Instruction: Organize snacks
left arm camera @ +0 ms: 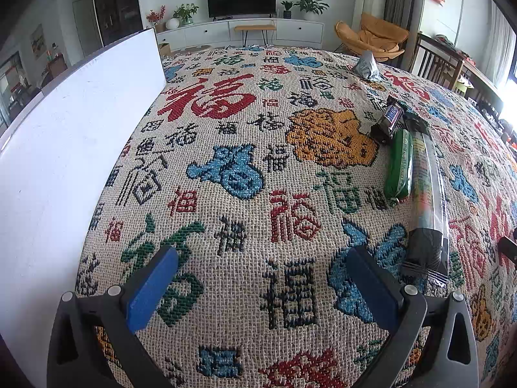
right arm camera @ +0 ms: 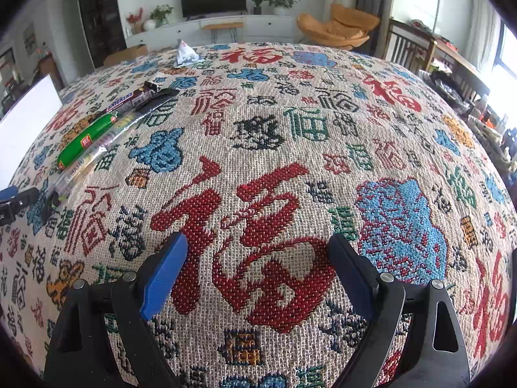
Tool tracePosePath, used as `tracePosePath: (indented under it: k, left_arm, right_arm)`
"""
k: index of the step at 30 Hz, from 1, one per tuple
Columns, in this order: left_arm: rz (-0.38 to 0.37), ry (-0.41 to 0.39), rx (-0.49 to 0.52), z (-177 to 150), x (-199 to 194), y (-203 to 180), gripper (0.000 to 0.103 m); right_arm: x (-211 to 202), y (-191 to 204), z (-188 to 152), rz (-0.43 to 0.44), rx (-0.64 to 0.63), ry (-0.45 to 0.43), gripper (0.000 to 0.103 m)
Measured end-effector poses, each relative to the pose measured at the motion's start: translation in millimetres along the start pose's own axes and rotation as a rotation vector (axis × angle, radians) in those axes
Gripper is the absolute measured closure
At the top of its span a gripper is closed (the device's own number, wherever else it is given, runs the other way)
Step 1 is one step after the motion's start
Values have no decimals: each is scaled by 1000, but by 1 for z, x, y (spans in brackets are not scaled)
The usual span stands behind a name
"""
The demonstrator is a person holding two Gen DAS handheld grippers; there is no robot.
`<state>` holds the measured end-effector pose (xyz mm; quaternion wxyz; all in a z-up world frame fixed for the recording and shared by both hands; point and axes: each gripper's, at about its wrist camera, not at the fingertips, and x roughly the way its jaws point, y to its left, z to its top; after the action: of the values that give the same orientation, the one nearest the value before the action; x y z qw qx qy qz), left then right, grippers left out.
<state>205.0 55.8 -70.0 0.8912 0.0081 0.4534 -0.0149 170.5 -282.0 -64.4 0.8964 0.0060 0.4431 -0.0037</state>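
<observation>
Where snacks lie, coarse woven cloth (glossy cylindrical sausage).

I count one Snickers bar, one green sausage, one long clear-wrapped snack pack, one crumpled silver packet and one white box.

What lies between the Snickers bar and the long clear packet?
The green sausage stick lies between the Snickers bar and the long clear packet, touching both; the right wrist view shows it best.
</observation>
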Motion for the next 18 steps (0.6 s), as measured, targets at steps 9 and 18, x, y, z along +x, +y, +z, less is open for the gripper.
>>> tracePosePath:
  k: [9,18]
  left_arm:
    - [0,0,0,0,0,0,0]
    - [0,0,0,0,0,0,0]
  right_arm:
    - [1,0,0,-1,0,0,12]
    - [1,-1,0,-1,0,0,12]
